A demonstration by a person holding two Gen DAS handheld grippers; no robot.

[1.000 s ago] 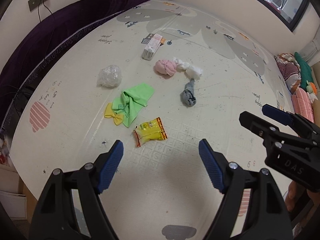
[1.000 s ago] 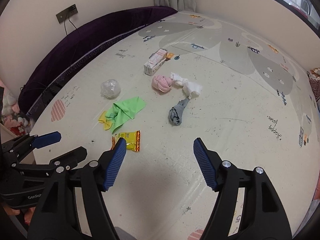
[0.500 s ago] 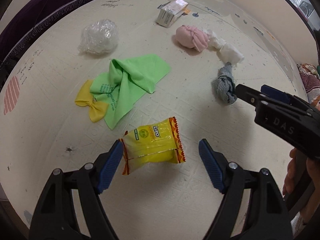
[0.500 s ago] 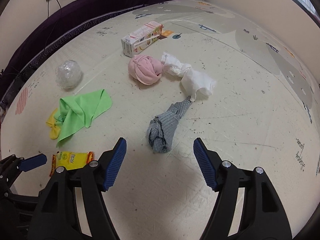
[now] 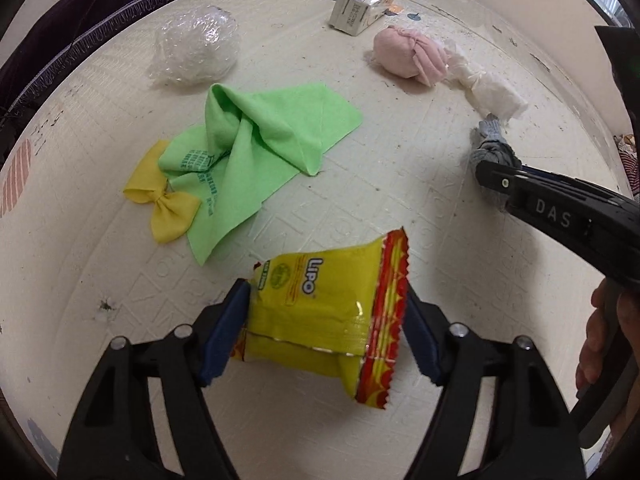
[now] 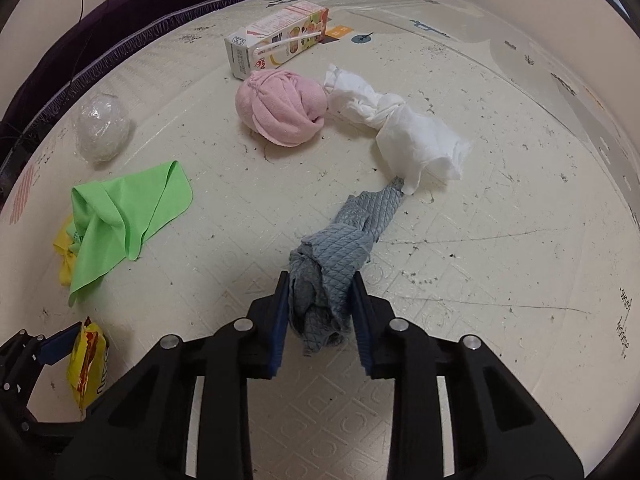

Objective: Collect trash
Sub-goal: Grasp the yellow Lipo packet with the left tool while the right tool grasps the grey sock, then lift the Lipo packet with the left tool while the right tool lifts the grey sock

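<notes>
Both pickups are at the grasp stage. The left tool (image 5: 324, 332) has its blue pads pressed against the two sides of the crinkly yellow snack wrapper with red zigzag ends (image 5: 326, 320), which sits squarely between them, one red end jutting forward and to the right past the pads. The right tool (image 6: 320, 320) is clamped around the near, knotted end of the grey quilted cloth bundle (image 6: 336, 256); the rest of that bundle trails away from the tool across the cream foam play mat (image 6: 480, 280), its far tip touching the crumpled white tissue wad (image 6: 404, 136).

The next move probably calls for lifting both items clear of the mat and carrying them to a bin, which neither view shows. The wrapper is light and slick, so the grip likely needs to hold firm while it rises.

Left on the mat, well beyond the tools, are the rolled pink cloth ball (image 6: 280, 112), the small juice carton with a straw (image 6: 276, 38), the clear crumpled plastic ball (image 5: 194, 46), the folded bright green cloth (image 5: 256, 140) and the yellow fabric bow (image 5: 164, 208) tucked against its edge.
</notes>
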